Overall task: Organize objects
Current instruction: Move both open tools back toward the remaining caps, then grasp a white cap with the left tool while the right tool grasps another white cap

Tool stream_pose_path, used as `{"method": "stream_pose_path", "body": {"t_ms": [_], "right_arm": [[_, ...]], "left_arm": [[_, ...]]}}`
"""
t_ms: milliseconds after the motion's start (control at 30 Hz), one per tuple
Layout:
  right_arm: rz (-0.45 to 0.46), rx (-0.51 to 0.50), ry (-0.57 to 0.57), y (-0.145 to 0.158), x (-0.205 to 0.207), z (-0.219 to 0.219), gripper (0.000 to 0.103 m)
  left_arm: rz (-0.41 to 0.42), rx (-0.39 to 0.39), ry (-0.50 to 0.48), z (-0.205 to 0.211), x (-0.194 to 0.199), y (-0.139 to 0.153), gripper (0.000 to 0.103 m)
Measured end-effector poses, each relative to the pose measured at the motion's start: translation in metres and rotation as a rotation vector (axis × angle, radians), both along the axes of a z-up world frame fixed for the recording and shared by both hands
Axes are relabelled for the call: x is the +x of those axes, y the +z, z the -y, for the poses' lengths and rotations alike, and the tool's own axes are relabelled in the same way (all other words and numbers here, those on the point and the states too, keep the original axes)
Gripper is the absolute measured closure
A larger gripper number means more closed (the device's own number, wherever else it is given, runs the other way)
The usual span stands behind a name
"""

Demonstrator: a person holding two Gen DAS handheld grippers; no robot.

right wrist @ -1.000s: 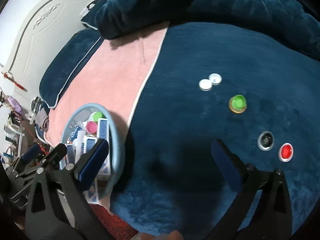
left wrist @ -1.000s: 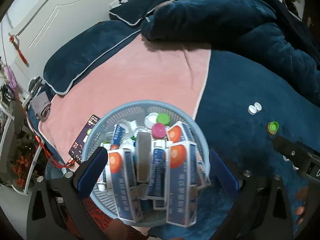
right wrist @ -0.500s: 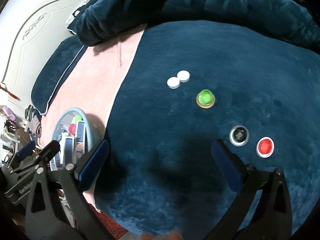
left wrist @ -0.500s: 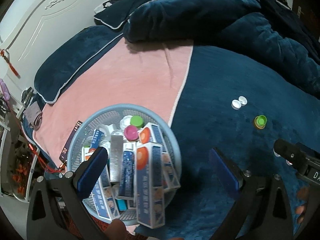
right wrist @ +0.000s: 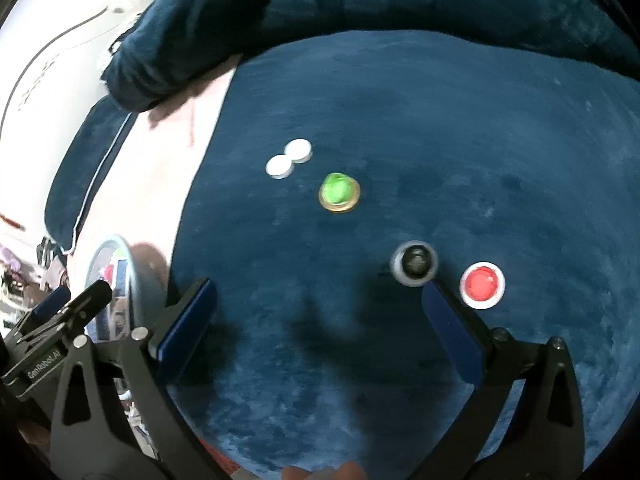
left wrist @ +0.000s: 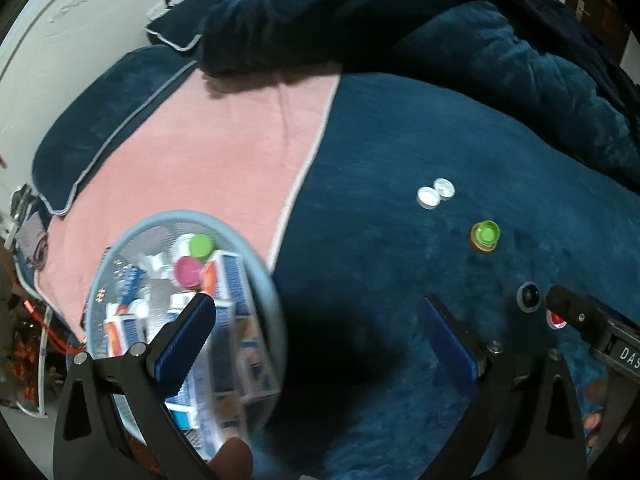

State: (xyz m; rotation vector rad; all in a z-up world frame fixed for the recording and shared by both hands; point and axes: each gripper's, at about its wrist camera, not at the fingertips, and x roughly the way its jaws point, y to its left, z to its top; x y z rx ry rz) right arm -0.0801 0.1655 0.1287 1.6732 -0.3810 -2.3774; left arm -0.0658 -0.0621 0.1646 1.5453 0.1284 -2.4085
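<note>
Both the left gripper point(left wrist: 316, 332) and right gripper point(right wrist: 318, 320) gaped wide, empty, over open dark blue plush blanket point(right wrist: 440, 140). The round blue mesh basket point(left wrist: 262, 280) of boxes sat at the pink sheet's point(left wrist: 208, 148) edge — loose caps lay well apart, the black cap point(right wrist: 414, 264) just beside the right gripper's finger.

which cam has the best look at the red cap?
Right wrist. The red cap lies fully visible on the blue blanket, just right of the right gripper. In the left wrist view only a sliver of it shows, hidden behind the other gripper's finger.
</note>
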Motion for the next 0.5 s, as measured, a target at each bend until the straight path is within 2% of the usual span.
{"method": "stream_pose_path", "body": {"t_ms": [300, 500], "right_arm": [[0.036, 0.017, -0.062, -0.021, -0.018, -0.024, 0.0], [0.013, 0.028, -0.086, -0.028, -0.032, -0.03, 0.0]], "left_arm": [[0.023, 0.042, -0.065, -0.021, -0.048, -0.036, 0.002], [-0.012, 0.058, -0.132, -0.044, -0.092, -0.063, 0.003]]}}
